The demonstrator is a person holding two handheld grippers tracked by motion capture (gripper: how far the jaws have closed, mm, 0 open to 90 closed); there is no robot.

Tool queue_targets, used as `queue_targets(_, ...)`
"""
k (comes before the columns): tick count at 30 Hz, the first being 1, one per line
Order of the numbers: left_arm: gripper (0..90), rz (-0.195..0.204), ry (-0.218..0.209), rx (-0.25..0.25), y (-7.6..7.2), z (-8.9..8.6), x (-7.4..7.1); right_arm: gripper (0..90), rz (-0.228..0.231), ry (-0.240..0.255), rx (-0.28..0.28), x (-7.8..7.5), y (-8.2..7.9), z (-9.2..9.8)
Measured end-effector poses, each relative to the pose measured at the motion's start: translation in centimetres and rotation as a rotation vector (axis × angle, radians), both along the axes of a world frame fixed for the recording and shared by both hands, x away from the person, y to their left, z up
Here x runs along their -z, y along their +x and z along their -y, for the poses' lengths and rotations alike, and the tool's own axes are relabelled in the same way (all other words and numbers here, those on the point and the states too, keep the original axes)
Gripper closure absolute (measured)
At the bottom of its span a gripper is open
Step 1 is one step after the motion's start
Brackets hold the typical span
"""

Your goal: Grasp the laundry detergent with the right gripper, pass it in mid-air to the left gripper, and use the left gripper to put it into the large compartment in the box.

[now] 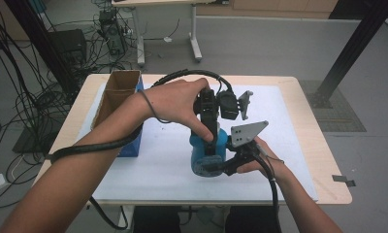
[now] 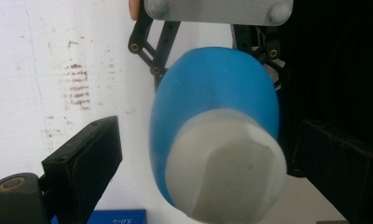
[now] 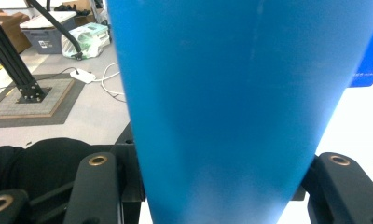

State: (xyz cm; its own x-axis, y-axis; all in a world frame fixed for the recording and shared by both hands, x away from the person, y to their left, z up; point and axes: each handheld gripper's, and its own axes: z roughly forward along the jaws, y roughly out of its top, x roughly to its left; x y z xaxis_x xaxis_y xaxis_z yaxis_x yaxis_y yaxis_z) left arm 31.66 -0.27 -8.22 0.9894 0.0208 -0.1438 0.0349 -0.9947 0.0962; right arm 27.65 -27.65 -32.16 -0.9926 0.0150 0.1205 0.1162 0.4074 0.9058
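Observation:
A blue bottle (image 1: pixel 205 151) with a pale grey cap (image 2: pixel 226 172) stands on the white mat (image 1: pixel 284 145) near the table's front. My right gripper (image 1: pixel 220 167) comes in from the right and is shut on the bottle's body (image 3: pixel 222 102), one black jaw on each side. From above, my left gripper (image 1: pixel 210 138) points down at the bottle's top. Its two jaws stand open on either side of the cap, with a gap showing at each. The right gripper's grey plate (image 2: pixel 217 9) shows beyond the bottle.
An open cardboard box (image 1: pixel 117 92) stands at the table's back left, with a blue box (image 1: pixel 132 143) against its near side. The wooden table edge (image 1: pixel 328 160) rims the mat. Cables cover the floor at the left, and a black frame post (image 1: pixel 352 48) rises at the right.

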Motion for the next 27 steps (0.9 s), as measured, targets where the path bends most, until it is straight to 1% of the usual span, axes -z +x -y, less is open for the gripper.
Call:
queue_targets(18, 8.2, 0.0, 0.006, 0.002, 0.04, 0.14, 0.01, 41.8, 0.004, 0.0, 0.002, -0.06, 0.05, -0.04)
queue_targets(27, 8.3, 0.007, 0.002, -0.002, -0.11, 0.06, -0.04, 41.8, 0.008, 0.004, -0.004, -0.16, 0.06, -0.2)
